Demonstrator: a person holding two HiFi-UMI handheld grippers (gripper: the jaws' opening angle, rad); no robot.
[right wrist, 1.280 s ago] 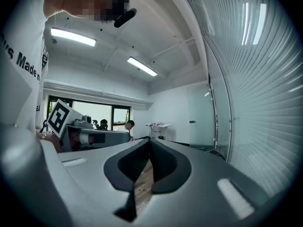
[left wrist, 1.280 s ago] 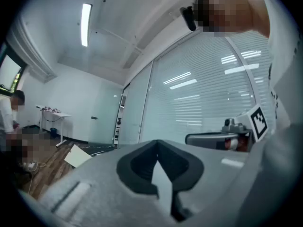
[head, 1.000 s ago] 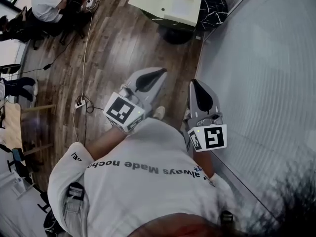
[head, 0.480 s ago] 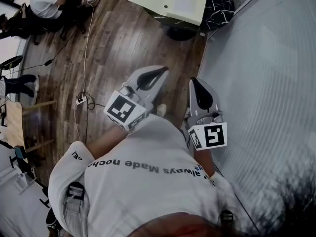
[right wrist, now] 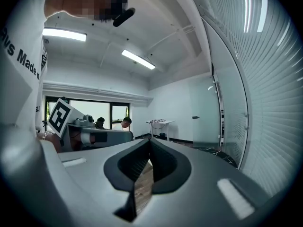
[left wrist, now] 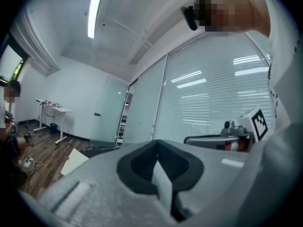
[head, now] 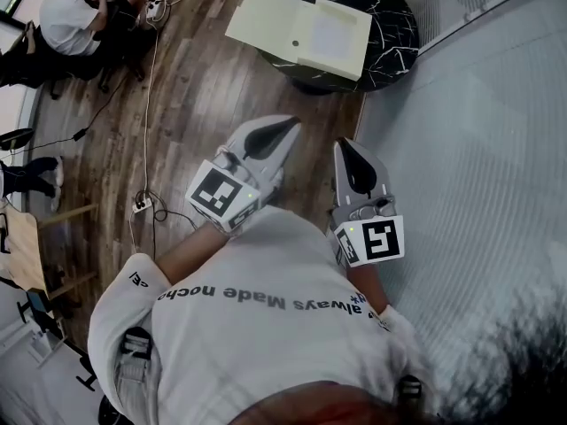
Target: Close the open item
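**Q:** What had changed over the last second, read from left to right in the head view?

**A:** The seated person (head: 66, 20) at the upper left had slid lower into the frame, and the wooden floor (head: 204, 87) had shifted with them. The left tool (head: 282, 131) and the right tool (head: 345, 149) had kept their places before the wearer's chest, side by side and not touching. The box (head: 301, 29), earlier cut by the top edge, now showed whole. So did most of the round dark desk (head: 390, 25) under it.

**Q:** How did the tools stand?

**A:** In each gripper view the jaws lay together, pad against pad, with nothing between them. Both tools were held in the air, well apart from the box.

**Q:** And the container?

**A:** The cream box stood open on the desk, beyond the tools. Its lid (head: 261, 16) lay flung back to the left, reaching past the desk's left edge, and the tray part sat to the right. The inside showed only a pale bottom; whether anything lay in it could not be told. At the far right ran the slatted wall (head: 478, 149).
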